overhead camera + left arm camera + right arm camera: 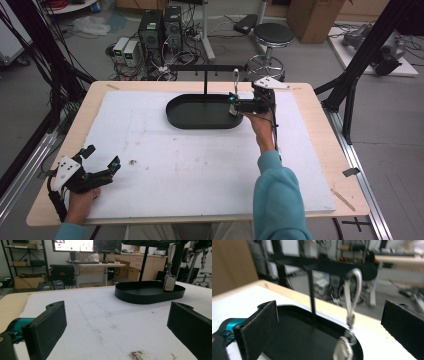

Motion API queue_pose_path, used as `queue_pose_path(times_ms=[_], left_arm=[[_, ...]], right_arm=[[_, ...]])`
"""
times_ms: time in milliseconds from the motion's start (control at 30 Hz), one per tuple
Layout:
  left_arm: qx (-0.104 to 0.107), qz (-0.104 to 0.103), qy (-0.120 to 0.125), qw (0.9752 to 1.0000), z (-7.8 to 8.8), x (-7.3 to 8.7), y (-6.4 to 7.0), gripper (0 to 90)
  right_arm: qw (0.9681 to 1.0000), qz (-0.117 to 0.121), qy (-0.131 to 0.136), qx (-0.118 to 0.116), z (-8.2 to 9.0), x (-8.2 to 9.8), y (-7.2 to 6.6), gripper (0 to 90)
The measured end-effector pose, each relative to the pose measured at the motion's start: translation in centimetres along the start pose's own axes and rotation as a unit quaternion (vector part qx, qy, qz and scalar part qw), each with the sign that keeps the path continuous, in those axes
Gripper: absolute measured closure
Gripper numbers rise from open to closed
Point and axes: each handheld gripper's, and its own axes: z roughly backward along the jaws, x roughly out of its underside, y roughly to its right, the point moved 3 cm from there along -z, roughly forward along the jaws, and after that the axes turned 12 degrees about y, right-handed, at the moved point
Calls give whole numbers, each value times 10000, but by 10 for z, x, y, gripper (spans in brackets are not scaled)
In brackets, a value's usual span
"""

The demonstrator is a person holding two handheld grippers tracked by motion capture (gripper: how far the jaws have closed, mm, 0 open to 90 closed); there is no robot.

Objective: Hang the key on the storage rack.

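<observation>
- The left gripper (102,157) is resting at about 8 o'clock on the white mat (165,165), with its jaws standing wide apart and nothing between them.
- In the left gripper view, its two black pads (47,327) are framing bare mat, and a dark smudge (136,355) is lying on the mat between them at 6 o'clock.
- The black oval tray (187,120) is sitting at about 12 o'clock on the mat, well apart from the left gripper, with a thin black stand (205,82) rising from it and carrying a crossbar.
- The key fob (169,283) is hanging from that crossbar by a pale strap (170,255), dangling over the tray's right end at about 1 o'clock in the left gripper view.
- The right gripper (232,104) is hovering at the tray's right end, at about 1 o'clock on the mat, just beside the hanging fob.
- In the right gripper view, its jaws are gaping wide; the strap's loop (353,293) and the fob (342,350) are hanging between the two pads (260,330) without touching either, the fob dropping toward 6 o'clock.
- No brand, label or writing is readable on the fob, the tray or the grippers; the pictures are too soft there.
</observation>
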Motion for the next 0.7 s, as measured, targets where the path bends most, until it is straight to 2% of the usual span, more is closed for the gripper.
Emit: queue_pose_path(times_ms=[133, 167, 267, 367, 467, 700], left_arm=[[26, -35, -1, 10000, 0, 0, 1, 29], [19, -41, 10, 10000, 0, 0, 1, 29], [19, -40, 1, 10000, 0, 0, 1, 29], [26, -67, 3, 10000, 0, 0, 1, 29], [28, -108, -1, 9999, 0, 0, 2, 29], [15, -112, -7, 9999, 0, 0, 2, 29]], right_arm=[[9996, 53, 223, -176, 28, -8, -4, 5], [9995, 79, 239, -210, 31, -8, -4, 6], [9982, 237, 383, -383, 57, -2, -5, 6], [9970, 252, 482, -543, 80, 10, -7, 6], [9956, 247, 684, -584, 103, 24, -6, 6], [9953, 147, 797, -526, 147, 59, 5, 6]])
